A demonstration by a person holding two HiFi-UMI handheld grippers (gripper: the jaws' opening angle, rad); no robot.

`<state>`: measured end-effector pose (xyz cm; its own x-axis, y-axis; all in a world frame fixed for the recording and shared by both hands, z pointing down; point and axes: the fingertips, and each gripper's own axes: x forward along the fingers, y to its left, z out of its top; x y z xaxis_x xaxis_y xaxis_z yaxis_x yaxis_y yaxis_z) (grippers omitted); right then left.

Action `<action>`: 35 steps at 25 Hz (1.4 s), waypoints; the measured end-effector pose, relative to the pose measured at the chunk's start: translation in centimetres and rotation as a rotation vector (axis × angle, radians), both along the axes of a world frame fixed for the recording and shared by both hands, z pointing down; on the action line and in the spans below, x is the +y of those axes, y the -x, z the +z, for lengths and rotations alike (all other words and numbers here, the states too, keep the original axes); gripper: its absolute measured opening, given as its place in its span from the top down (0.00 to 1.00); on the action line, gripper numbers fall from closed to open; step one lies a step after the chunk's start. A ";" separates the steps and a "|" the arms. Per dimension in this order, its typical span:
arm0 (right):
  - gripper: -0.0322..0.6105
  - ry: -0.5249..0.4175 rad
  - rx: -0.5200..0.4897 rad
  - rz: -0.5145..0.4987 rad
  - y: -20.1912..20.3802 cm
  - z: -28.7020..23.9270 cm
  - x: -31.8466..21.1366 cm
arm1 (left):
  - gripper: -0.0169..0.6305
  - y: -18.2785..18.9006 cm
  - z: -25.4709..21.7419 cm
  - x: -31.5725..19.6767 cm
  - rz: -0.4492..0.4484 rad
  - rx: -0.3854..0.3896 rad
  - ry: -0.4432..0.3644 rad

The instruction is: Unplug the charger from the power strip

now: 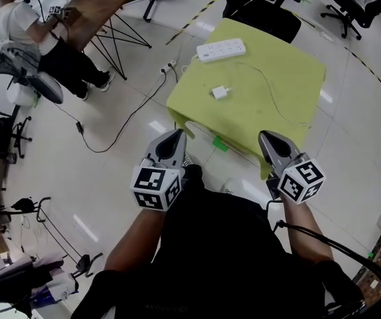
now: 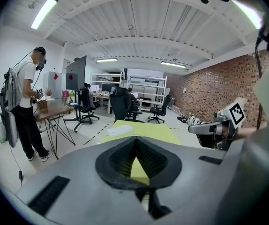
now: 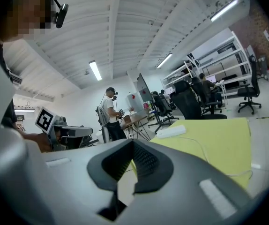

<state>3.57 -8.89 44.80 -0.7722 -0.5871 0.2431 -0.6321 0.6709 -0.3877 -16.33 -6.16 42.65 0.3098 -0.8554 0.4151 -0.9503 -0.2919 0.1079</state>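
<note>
Both claws are clenched on nothing. On the left gripper (image 1: pixel 179 135) and the right gripper (image 1: pixel 267 138) the pads meet at the tips, with only tabletop showing through the gap behind them. Both hover side by side over the near edge of the yellow table (image 1: pixel 297 85), pointing across it and slightly down.

The charger (image 1: pixel 221 92) lies flat on the cloth ahead of the claws, about on the centreline between them, so I can't call either hand nearer. The power strip (image 1: pixel 221 50) is further ahead, past the charger at the far end. Its long axis runs crosswise to the way the claws point, slightly skewed.

Key relation: the charger and strip are clearly apart, not touching, with nothing seated in the sockets that I can see. My read is that the unplug is already done and nothing is left to pull.

The charger's thin lead (image 3: pixel 206 158) loops out ahead of the right claw towards the right-hand table edge. Any reach from that side would cross it, while the left claw's lane is bare cloth.

Room to move:
- Open floor lies left and right of the claws.
- A black chair (image 1: pixel 263 15) sits tight behind the far edge, beyond the strip.
</note>
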 end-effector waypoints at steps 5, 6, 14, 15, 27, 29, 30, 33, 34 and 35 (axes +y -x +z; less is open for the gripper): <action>0.95 -0.024 -0.006 0.023 0.2 -0.8 0.3 | 0.96 0.8 -0.7 0.2 0.012 -0.011 -0.006; 0.95 -0.025 -0.005 0.033 0.3 -0.9 0.4 | 0.96 0.8 -0.7 0.1 0.025 -0.011 -0.006; 0.95 -0.043 0.034 0.126 3.7 -1.8 2.6 | 0.96 3.0 -1.5 -0.2 0.157 0.013 -0.034; 0.95 -0.042 0.040 0.142 4.2 -1.8 3.0 | 0.96 3.5 -1.6 -0.2 0.174 0.016 -0.038; 0.95 0.040 0.094 0.274 9.0 0.0 9.0 | 0.96 7.8 0.3 1.0 0.314 0.088 -0.009; 0.95 0.049 0.096 0.291 9.2 0.2 9.8 | 0.96 7.8 0.4 1.3 0.336 0.092 -0.008; 0.95 0.051 0.098 0.298 9.2 0.2 10.1 | 0.96 7.7 0.4 1.5 0.346 0.093 -0.008; 0.95 0.044 0.107 0.317 9.6 0.2 10.5 | 0.96 7.8 0.5 1.9 0.365 0.095 -0.006; 0.95 0.039 0.111 0.321 9.7 0.1 10.6 | 0.96 7.9 0.4 1.9 0.367 0.096 -0.006; 0.95 0.033 0.114 0.323 9.8 -0.1 10.6 | 0.96 7.9 0.3 2.0 0.367 0.097 -0.007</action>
<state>-6.20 1.71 44.74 -0.5149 -0.7869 0.3400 -0.8501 0.4176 -0.3208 -24.24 -4.19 42.99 0.6341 -0.6825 0.3636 -0.7676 -0.6125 0.1890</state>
